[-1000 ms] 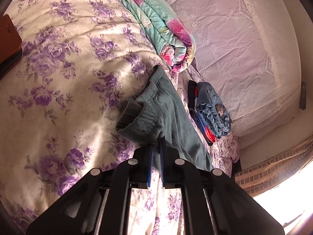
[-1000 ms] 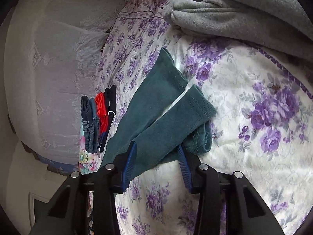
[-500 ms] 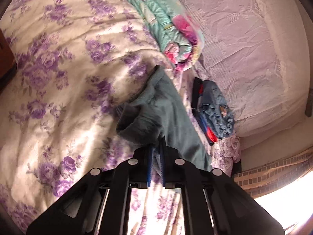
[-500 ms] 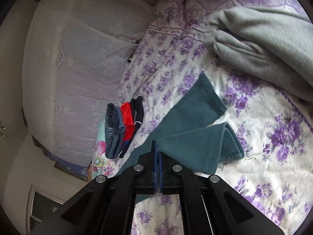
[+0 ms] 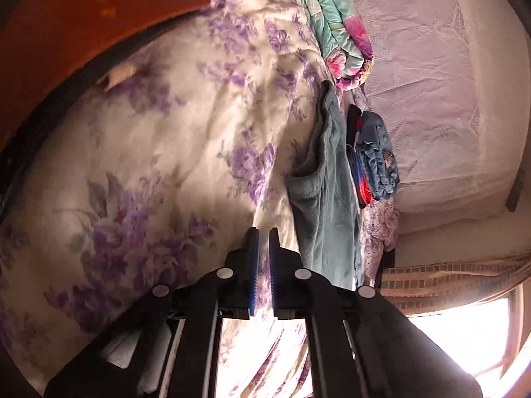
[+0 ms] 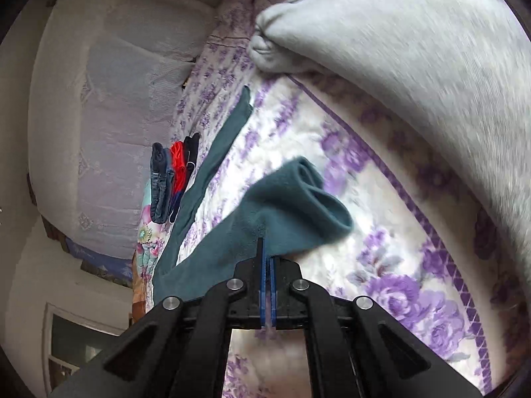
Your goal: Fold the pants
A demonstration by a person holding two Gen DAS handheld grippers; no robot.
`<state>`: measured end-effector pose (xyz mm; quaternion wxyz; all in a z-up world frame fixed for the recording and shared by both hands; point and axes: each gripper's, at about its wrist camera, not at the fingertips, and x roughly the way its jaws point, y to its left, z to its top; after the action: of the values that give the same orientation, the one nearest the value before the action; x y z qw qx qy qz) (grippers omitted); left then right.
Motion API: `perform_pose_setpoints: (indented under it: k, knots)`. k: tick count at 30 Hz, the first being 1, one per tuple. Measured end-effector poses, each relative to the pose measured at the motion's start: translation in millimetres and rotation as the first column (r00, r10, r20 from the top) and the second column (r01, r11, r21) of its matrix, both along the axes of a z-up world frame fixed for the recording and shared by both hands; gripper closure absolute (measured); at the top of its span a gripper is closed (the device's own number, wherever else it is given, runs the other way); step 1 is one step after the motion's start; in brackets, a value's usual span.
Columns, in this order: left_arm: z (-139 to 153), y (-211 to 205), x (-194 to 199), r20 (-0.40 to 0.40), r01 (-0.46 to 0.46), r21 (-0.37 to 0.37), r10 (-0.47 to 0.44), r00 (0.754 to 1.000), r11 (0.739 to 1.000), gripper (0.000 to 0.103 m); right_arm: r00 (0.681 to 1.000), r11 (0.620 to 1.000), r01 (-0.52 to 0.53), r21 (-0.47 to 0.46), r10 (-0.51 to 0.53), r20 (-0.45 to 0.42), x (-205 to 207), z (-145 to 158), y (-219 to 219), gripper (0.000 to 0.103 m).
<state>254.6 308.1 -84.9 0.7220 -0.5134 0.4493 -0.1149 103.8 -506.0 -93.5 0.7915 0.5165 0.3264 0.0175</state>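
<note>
The teal pants (image 5: 327,195) lie on the floral bedspread. In the left wrist view they stretch away to the right of my left gripper (image 5: 262,235), whose jaws stand slightly apart with nothing between them. In the right wrist view my right gripper (image 6: 266,243) is shut on the hem end of one pant leg (image 6: 292,205) and holds it lifted above the bed. The other leg (image 6: 212,162) lies flat, running away to the upper left.
A stack of folded clothes (image 6: 172,175) sits beyond the pants; it also shows in the left wrist view (image 5: 371,156). A grey blanket (image 6: 415,49) fills the upper right. A colourful folded quilt (image 5: 335,23) lies near the white lace-draped backboard (image 5: 431,66). A brown panel (image 5: 83,16) is at upper left.
My left gripper let go of the waistband and drew back to the left, jaws slightly apart. My right gripper closed on the leg hem and lifted it towards the waist.
</note>
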Motion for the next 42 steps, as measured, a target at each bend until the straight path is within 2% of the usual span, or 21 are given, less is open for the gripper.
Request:
perform_pose_setpoints:
  k: [2, 4, 6, 9, 16, 17, 18, 20, 22, 23, 24, 27, 29, 33, 35, 37, 39, 42]
  knots:
    - [7.3, -5.5, -3.5, 0.024, 0.003, 0.04, -0.004, 1.0, 0.999, 0.099, 1.0, 0.999, -0.007, -0.035, 0.007, 0.015, 3.8, 4.7, 3.7, 0.101]
    - [16.1, -16.6, -1.6, 0.045, 0.024, 0.074, -0.027, 0.999, 0.997, 0.093, 0.999, 0.998, -0.025, -0.059, 0.026, 0.021, 10.3, 9.2, 9.7, 0.098]
    - [19.3, -28.0, 6.1, 0.049, 0.029, 0.075, -0.033, 0.998, 0.997, 0.07, 0.999, 0.997, -0.038, -0.06, 0.039, 0.015, 14.0, 7.6, 12.8, 0.098]
    - [22.3, -39.0, 22.1, 0.058, -0.008, 0.105, 0.002, 0.998, 0.994, 0.062, 0.999, 0.998, -0.029, -0.05, 0.03, 0.02, 12.2, 3.4, 11.6, 0.1]
    - [27.6, -49.7, 49.6, 0.048, -0.08, 0.24, 0.071, 0.996, 0.968, 0.06, 0.999, 0.999, -0.024, -0.046, 0.025, 0.033, 11.9, 3.4, 12.2, 0.101]
    - [28.1, -49.1, 48.8, 0.046, -0.086, 0.248, 0.077, 0.996, 0.965, 0.065, 0.999, 0.999, -0.023, -0.045, 0.024, 0.032, 12.8, 4.1, 12.9, 0.101]
    - [28.4, -47.1, 47.9, 0.04, -0.095, 0.26, 0.087, 0.995, 0.961, 0.082, 0.999, 0.999, -0.022, -0.042, 0.024, 0.032, 11.9, 3.9, 13.1, 0.101]
    - [25.7, -38.2, 42.9, 0.041, -0.108, 0.217, 0.101, 0.994, 0.97, 0.092, 0.999, 0.999, -0.018, -0.03, 0.019, 0.029, 11.5, 4.6, 12.1, 0.101]
    - [28.9, -24.0, 30.9, 0.056, -0.145, 0.127, 0.139, 0.989, 0.981, 0.093, 0.999, 1.0, -0.015, -0.017, 0.016, 0.035, 10.1, 8.2, 11.8, 0.098]
    - [37.1, -16.0, 22.9, 0.081, -0.163, 0.108, 0.154, 0.985, 0.981, 0.094, 0.999, 1.0, -0.022, -0.014, 0.022, 0.043, 9.1, 11.9, 12.8, 0.098]
    - [49.3, -9.4, 15.4, 0.11, -0.174, 0.124, 0.161, 0.981, 0.977, 0.094, 0.998, 0.999, -0.032, -0.014, 0.032, 0.053, 8.8, 15.9, 14.3, 0.098]
    - [80.3, 7.3, -4.5, 0.163, -0.187, 0.223, 0.153, 0.975, 0.957, 0.093, 0.994, 0.995, -0.083, -0.057, 0.087, 0.069, 6.0, 27.4, 24.5, 0.098]
    - [76.7, 11.5, -9.2, 0.12, -0.14, 0.274, 0.111, 0.987, 0.951, 0.093, 0.994, 0.991, -0.098, -0.091, 0.102, 0.042, 4.1, 24.4, 29.3, 0.098]
    - [33.7, 16.2, -9.4, 0.003, -0.075, 0.308, 0.077, 0.997, 0.948, 0.087, 0.997, 0.997, -0.074, -0.034, 0.075, 0.012, 2.3, 6.2, 20.3, 0.101]
    - [21.9, 20.8, -8.0, 0.011, -0.083, 0.276, 0.083, 0.996, 0.958, 0.086, 0.997, 0.997, -0.078, -0.023, 0.078, 0.018, 3.8, 10.0, 20.3, 0.099]
    - [22.3, 23.4, -9.1, 0.042, -0.102, 0.255, 0.095, 0.995, 0.962, 0.081, 0.996, 0.995, -0.088, -0.039, 0.089, 0.014, 8.2, 14.9, 22.1, 0.097]
    - [27.4, 22.0, -10.9, 0.069, -0.12, 0.281, 0.104, 0.992, 0.952, 0.067, 0.996, 0.996, -0.083, -0.019, 0.084, 0.01, 12.2, 13.2, 21.4, 0.093]
    - [31.7, 15.3, -11.1, 0.08, -0.113, 0.32, 0.092, 0.993, 0.941, 0.062, 0.997, 0.998, -0.061, -0.014, 0.061, 0.036, 12.1, 15.7, 22.4, 0.093]
